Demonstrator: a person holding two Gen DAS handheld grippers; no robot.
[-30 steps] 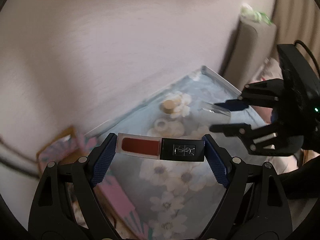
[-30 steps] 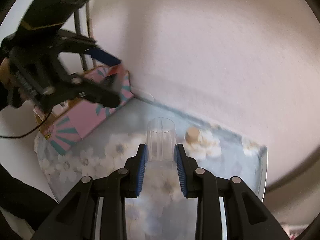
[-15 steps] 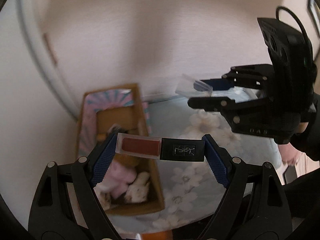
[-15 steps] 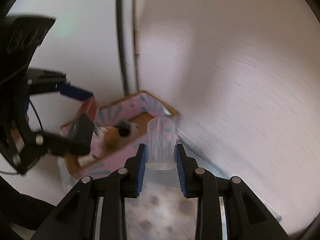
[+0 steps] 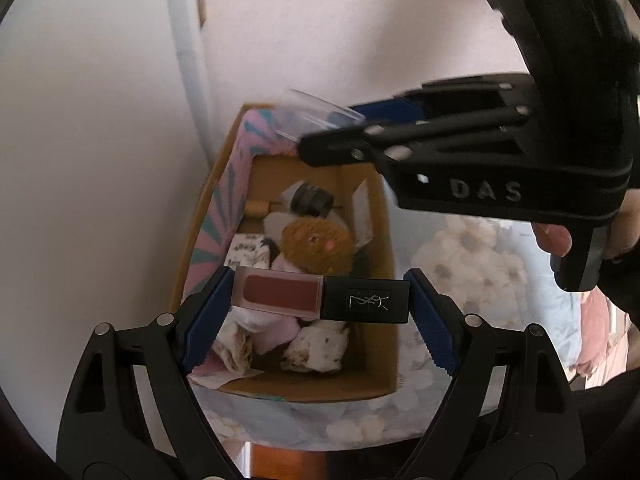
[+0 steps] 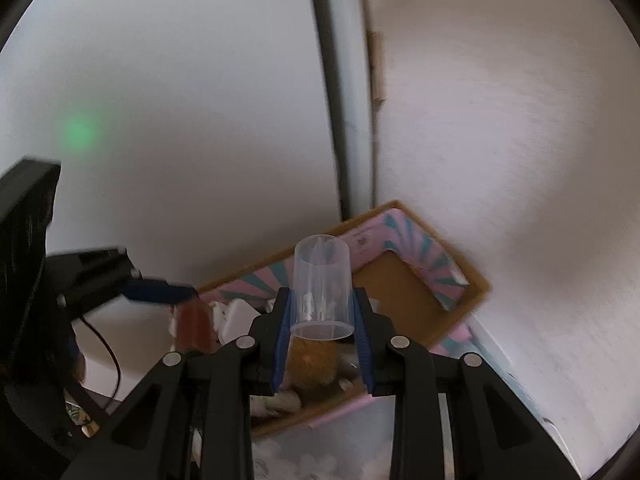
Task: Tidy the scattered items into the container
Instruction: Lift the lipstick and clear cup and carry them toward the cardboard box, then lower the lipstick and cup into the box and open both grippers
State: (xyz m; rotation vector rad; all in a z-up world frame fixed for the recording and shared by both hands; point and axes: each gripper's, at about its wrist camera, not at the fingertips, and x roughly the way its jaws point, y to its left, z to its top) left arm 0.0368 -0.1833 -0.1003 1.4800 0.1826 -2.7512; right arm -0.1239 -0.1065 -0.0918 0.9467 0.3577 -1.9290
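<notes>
A: Hovering over the cardboard box (image 5: 384,264) with both tools loaded. Left tool (image 5: 320,304) clamping the lip gloss tube (image 5: 320,299) end to end, right over the soft toys (image 5: 316,246) already inside.

B: Right tool (image 6: 322,320) pinching the clear plastic cap (image 6: 322,286) by its sides, hanging above the box's far half.

A: Crowding each other, though. Risking a knock between the two tools if releasing together.

B: Also bouncing: dropping the tube onto plush from this height, possibly rolling out over the low wall onto the floral desk (image 5: 472,256).

A: And that cap, light and slick, likely tipping or skittering against the wall. Better lowering first, letting go one at a time.
</notes>
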